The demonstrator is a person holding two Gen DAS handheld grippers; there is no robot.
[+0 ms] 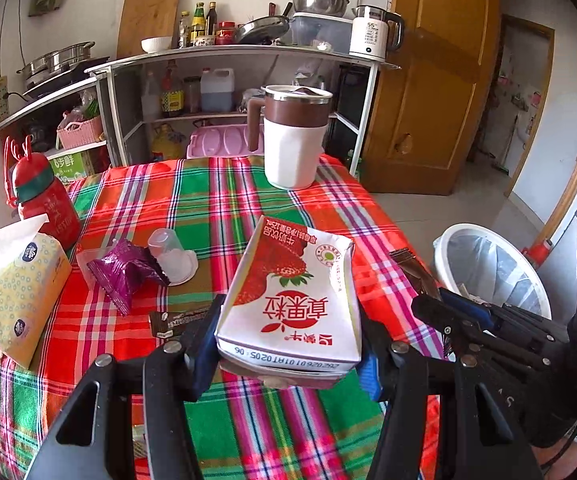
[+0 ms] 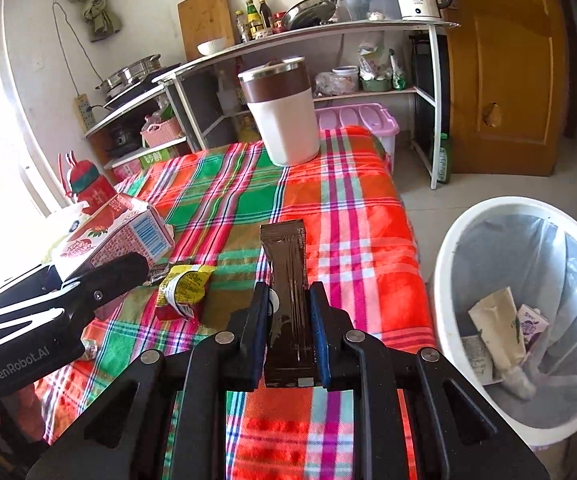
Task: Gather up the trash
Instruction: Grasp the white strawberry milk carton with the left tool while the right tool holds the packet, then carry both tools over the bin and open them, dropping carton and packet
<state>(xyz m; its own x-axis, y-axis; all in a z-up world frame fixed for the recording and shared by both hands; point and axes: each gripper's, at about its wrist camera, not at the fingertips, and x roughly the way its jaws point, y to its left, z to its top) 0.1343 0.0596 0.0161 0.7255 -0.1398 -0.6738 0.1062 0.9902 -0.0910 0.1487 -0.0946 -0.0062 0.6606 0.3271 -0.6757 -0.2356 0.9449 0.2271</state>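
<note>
Two grippers are over the table, each tilted downward and each with trash between its fingers. The left gripper (image 1: 288,356) grasps a strawberry milk carton (image 1: 292,296) by its two sides; the carton lies flat between the fingers and sticks out toward 12 o'clock, lifted above the checked tablecloth (image 1: 192,208). The bottom of this carton is partly hidden by the gripper body.

On the cloth at 10 o'clock from the carton lie a purple wrapper (image 1: 126,274) and a clear plastic cup (image 1: 170,254) on its side, touching each other. A small dark wrapper (image 1: 176,322) lies just beside the left finger, partly covered by it, and its print is hard to read. In the right wrist view a yellow wrapper (image 2: 184,290) lies crumpled near the left gripper.

The right gripper (image 2: 290,336) is clenched on a brown sachet (image 2: 288,288), which stands up between the pads and points to 12 o'clock. Its lower end is hidden between the fingers.

At 3 o'clock from the right gripper, on the floor beside the table, stands the white trash bin (image 2: 448,248) with a liner. Some cartons lie inside; their details are not clear.
</note>
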